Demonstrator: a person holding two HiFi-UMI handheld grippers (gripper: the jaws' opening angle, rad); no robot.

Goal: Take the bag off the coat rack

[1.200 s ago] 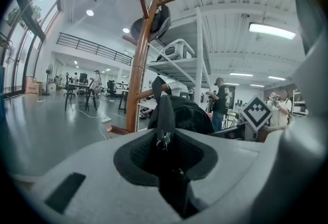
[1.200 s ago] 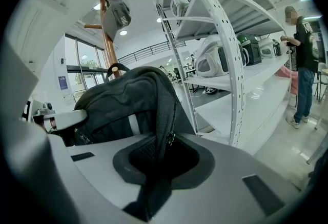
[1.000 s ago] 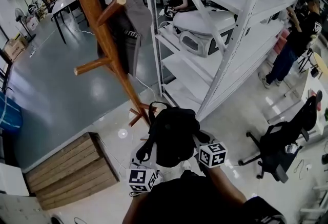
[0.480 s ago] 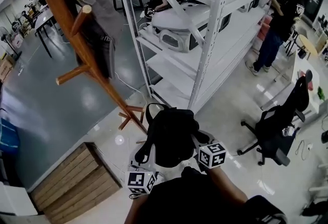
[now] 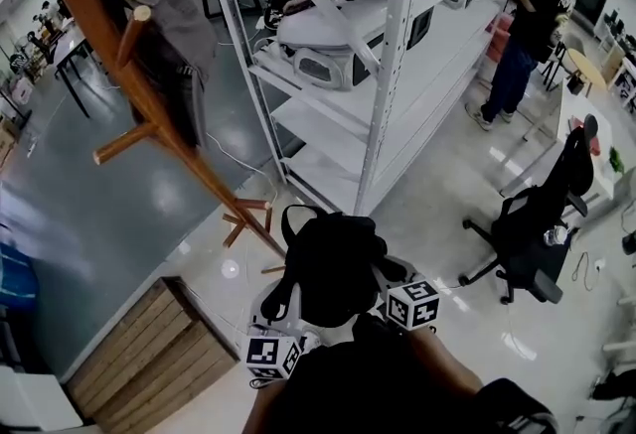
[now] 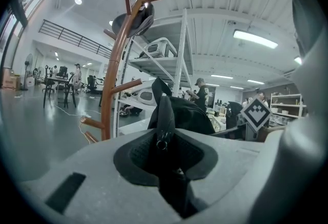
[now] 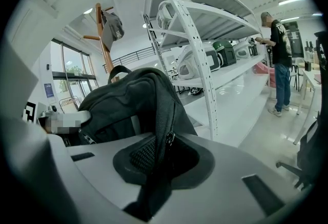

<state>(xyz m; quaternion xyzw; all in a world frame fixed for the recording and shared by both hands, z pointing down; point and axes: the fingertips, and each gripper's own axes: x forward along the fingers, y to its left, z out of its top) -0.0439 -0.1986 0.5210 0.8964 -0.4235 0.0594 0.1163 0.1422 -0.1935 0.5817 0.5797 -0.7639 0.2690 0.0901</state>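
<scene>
Jaws of both tongs stand only narrowly apart, each pinching a zippered fold of the one black bag (image 5: 333, 268) between its pads: the left gripper (image 6: 165, 148) on one edge, the right gripper (image 7: 160, 159) on another. The bag hangs between the two grippers, off the pegs of the single wooden coat rack (image 5: 119, 65) and near its foot. One grey garment (image 5: 174, 15) hangs on that rack — right of the rack stand one white shelving unit (image 5: 388, 74), one person (image 5: 527, 35) and one black office chair (image 5: 537, 223)
</scene>
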